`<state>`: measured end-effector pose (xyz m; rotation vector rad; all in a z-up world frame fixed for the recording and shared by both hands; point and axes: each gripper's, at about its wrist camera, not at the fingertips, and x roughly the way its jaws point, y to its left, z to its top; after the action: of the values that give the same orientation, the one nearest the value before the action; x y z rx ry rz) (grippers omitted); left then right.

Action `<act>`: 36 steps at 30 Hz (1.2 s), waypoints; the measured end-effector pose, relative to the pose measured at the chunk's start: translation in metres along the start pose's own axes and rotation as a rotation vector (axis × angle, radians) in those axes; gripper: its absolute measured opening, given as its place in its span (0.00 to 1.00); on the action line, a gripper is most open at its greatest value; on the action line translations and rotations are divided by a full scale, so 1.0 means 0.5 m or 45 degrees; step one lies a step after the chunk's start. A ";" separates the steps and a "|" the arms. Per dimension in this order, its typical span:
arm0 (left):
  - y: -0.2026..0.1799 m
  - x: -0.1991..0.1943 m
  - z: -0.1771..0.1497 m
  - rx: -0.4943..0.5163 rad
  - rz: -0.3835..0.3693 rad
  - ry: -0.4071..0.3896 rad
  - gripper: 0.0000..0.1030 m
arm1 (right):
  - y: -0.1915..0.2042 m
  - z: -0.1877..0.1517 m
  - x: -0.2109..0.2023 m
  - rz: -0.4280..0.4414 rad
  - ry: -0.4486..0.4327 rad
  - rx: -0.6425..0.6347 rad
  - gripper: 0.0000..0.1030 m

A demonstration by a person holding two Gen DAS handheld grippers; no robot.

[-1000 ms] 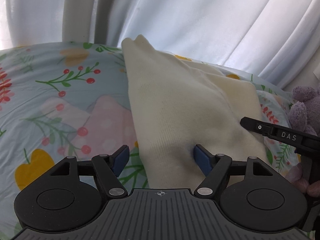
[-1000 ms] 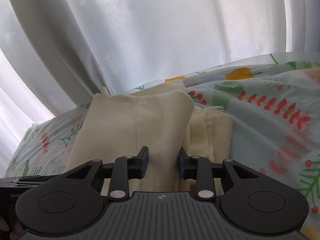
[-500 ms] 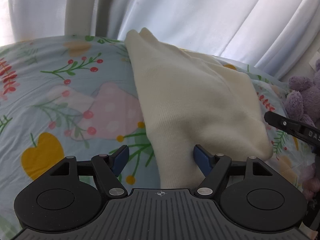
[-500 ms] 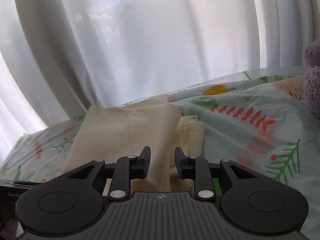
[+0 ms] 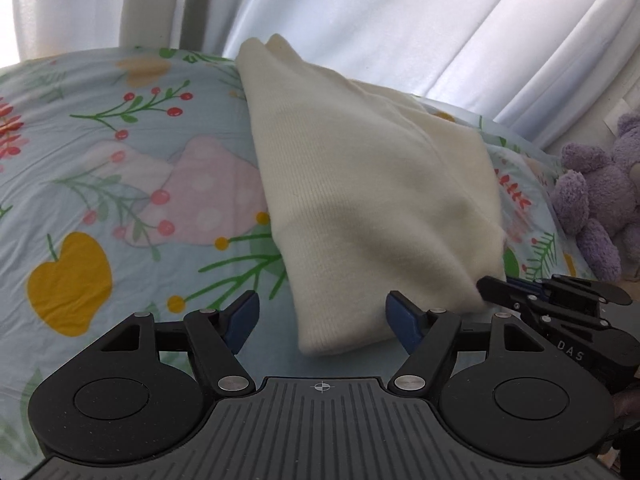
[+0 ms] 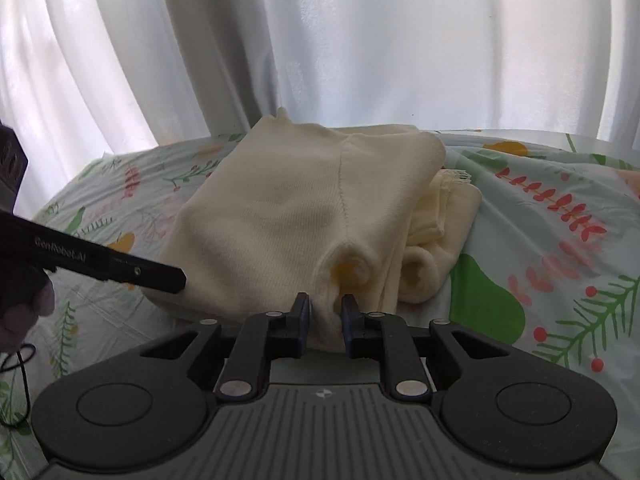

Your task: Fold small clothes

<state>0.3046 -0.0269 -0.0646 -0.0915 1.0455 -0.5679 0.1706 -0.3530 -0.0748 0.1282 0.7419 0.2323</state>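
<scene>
Near hem pinched on the right, free corner waiting on the left

Cloth sits between the black fingers of the right tongs (image 6: 324,312), whose jaws are closing: a ridge of the cream knit garment (image 6: 304,216) bunches up from the narrow gap, so they have its near edge. Directly ahead of the left tongs (image 5: 320,318) lies the garment's other near corner, rounded and doubled over. Their blue-padded jaws stand wide and hold nothing. That corner lies nearer the right-hand pad than the left, and whether it touches the pad I cannot tell.

From both grips the garment runs away toward the curtain, long axis pointing roughly straight ahead and leaning a little leftward in the left view. It narrows to a soft peak at the far end. Each hand is therefore at one near corner, and a fold carried forward along that axis looks like the natural next move; the left corner needs catching first.

Fabric is a fine ribbed knit, matte and thick, with a raised seam down the middle in the right view. A thinner, fringed cream layer (image 6: 448,200) peeks out at its right side, partly under it. Everything rests on a bed sheet (image 5: 120,160), pale blue cotton printed with berries, leaves and yellow fruit, lightly creased. At the far right sits a purple plush toy (image 5: 600,192), fuzzy, well apart from the garment. White curtains (image 6: 320,40) hang in broad pleats behind.
</scene>
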 end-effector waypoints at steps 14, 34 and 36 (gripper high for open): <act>-0.003 0.005 0.004 0.135 0.052 0.007 0.69 | -0.066 -0.025 -0.014 0.072 0.041 0.280 0.05; -0.019 0.043 0.063 0.052 0.036 -0.200 0.73 | 0.020 0.031 0.058 -0.394 -0.168 -0.052 0.00; -0.003 0.039 0.069 0.014 -0.006 -0.200 0.73 | 0.019 0.039 0.052 -0.397 -0.147 -0.027 0.00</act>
<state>0.3401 -0.0445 -0.0618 -0.1271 0.8894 -0.5612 0.2010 -0.3380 -0.0758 0.0041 0.6346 -0.0641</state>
